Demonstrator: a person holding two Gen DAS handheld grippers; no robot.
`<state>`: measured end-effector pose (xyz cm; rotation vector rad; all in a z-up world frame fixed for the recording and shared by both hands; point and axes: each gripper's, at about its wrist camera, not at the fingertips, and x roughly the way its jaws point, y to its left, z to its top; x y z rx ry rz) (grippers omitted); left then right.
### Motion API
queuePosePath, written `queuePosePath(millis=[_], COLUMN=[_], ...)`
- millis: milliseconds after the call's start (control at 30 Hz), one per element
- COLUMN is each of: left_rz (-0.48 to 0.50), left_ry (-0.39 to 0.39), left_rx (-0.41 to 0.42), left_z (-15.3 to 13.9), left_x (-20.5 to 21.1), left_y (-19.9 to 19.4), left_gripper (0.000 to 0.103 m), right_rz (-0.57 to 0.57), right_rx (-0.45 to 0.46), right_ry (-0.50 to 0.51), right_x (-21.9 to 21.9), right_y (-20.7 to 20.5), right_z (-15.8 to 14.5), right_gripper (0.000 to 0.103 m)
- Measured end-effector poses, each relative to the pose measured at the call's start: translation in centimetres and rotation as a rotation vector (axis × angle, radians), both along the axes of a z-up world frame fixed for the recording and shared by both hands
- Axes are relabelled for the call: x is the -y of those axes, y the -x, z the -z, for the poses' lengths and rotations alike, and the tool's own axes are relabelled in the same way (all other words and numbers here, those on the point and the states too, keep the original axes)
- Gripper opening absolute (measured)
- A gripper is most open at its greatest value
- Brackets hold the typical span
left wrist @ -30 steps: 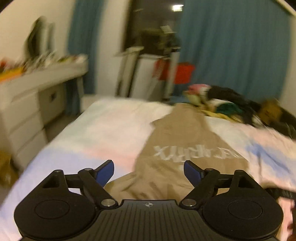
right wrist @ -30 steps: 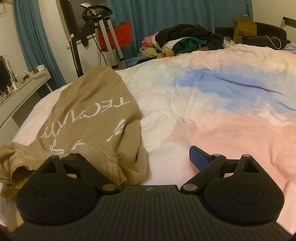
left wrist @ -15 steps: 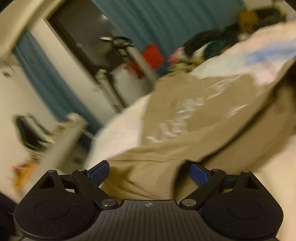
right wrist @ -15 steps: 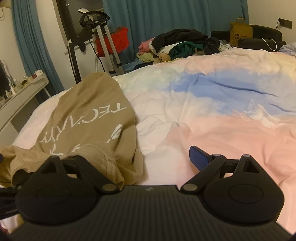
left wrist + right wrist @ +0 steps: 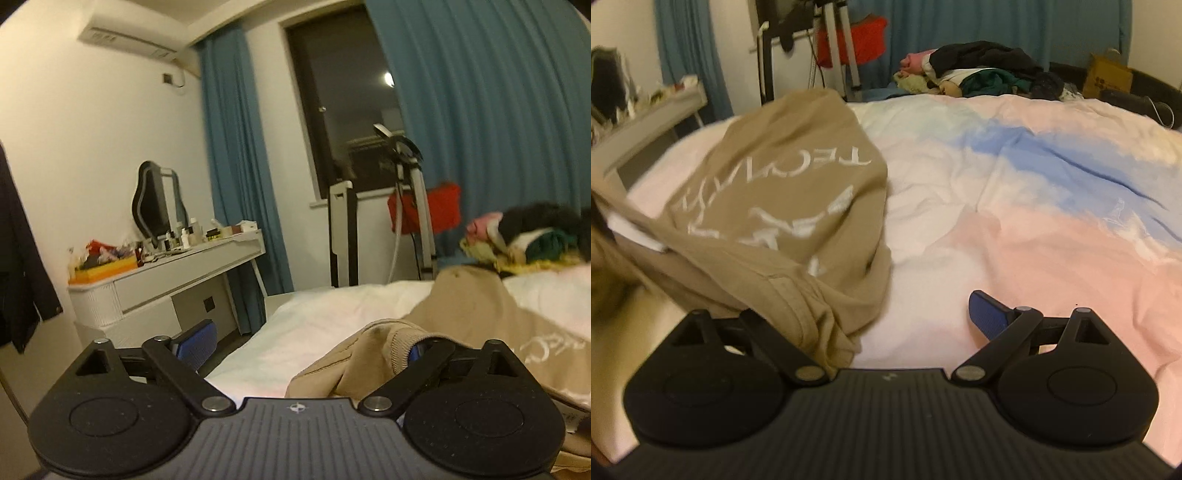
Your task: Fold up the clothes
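Note:
A tan shirt point(image 5: 783, 184) with white lettering lies on the left part of the pastel bed cover point(image 5: 1034, 221). Its near edge is bunched and lifted, and it drapes over the left finger of my right gripper point(image 5: 886, 321). That gripper's jaws stand wide apart, and only the blue right pad point(image 5: 988, 319) shows. In the left wrist view the shirt point(image 5: 480, 325) bulges up at the right. My left gripper point(image 5: 306, 347) is opening, with a fold of the shirt's ribbed hem point(image 5: 391, 339) lying against its right finger. The left pad point(image 5: 195, 341) is bare.
A pile of mixed clothes point(image 5: 979, 74) sits at the bed's far end beside a brown paper bag point(image 5: 1108, 75). Left of the bed stand a cluttered white desk point(image 5: 177, 273), a metal stand point(image 5: 417, 206) with a red item, and blue curtains point(image 5: 240, 184). A dark garment point(image 5: 18, 258) hangs at far left.
The left wrist view has swung left and levelled toward the desk and window, and its jaws have spread wider. In the right wrist view the shirt's near left edge has lifted.

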<state>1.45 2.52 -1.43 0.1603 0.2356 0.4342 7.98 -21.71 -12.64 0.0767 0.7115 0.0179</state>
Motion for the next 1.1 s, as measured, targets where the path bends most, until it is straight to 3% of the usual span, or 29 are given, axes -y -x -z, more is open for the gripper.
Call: queuePosePath(millis=[133, 300, 367, 467, 633, 933, 1100], left_rz=[0.011, -0.022, -0.026, -0.034, -0.028, 0.041, 0.128], left_ry=[-0.021, -0.016, 0.039, 0.053, 0.092, 0.101, 0.165], left_rx=[0.035, 0.138, 0.196, 0.306, 0.426, 0.674, 0.673], left_z=[-0.8, -2.0, -3.7, -7.2, -15.6, -34.2, -42.7], left_x=[0.3, 0.3, -0.2, -0.5, -1.0, -1.4, -1.7], left_y=[1.8, 4.2, 5.4, 7.7, 11.0, 17.1, 19.2], left_gripper=[0.098, 0.101, 0.101, 0.102, 0.102, 0.103, 0.103], right_rz=[0.057, 0.151, 0.165, 0.179, 0.188, 0.127, 0.100], right_rx=[0.062, 0.313, 0.413, 0.559, 0.755, 1.028, 1.088], right_ry=[0.054, 0.091, 0.081, 0.059, 0.051, 0.088, 0.080], right_x=[0.3, 0.8, 0.9, 1.0, 1.2, 2.4, 3.8], right_y=[0.7, 2.4, 3.5, 5.4, 8.4, 15.7, 19.0], right_z=[-0.7, -3.8, -6.2, -10.1, -19.5, -38.5, -46.9], right_gripper=[0.093, 0.093, 0.093, 0.093, 0.093, 0.093, 0.093])
